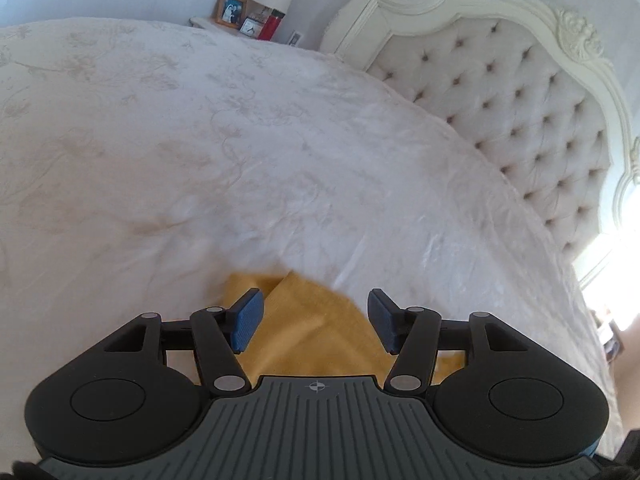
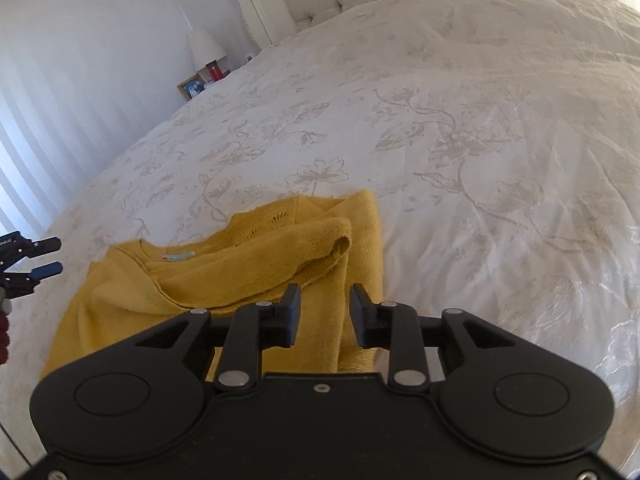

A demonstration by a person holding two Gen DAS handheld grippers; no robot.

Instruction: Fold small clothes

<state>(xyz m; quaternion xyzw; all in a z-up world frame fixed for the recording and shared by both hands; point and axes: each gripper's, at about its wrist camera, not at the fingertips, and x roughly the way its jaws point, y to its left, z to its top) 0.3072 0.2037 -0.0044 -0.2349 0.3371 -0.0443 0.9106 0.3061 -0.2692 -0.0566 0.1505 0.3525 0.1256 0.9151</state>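
A small mustard-yellow knit sweater [image 2: 224, 276] lies partly folded on the white bedspread [image 2: 460, 152], one sleeve laid across its body and the neckline to the left. My right gripper [image 2: 325, 312] is open and empty, just above the sweater's right edge. My left gripper [image 1: 316, 320] is open and empty above a corner of the same sweater [image 1: 316, 320]. It also shows at the far left of the right wrist view [image 2: 46, 256], beside the sweater's left side.
The bed has a floral white cover [image 1: 200, 140] and a tufted headboard [image 1: 500, 92]. A nightstand [image 1: 248, 26] beyond the bed holds a lamp, a photo frame, a clock and a red bottle. A curtain [image 2: 60, 100] hangs on the left.
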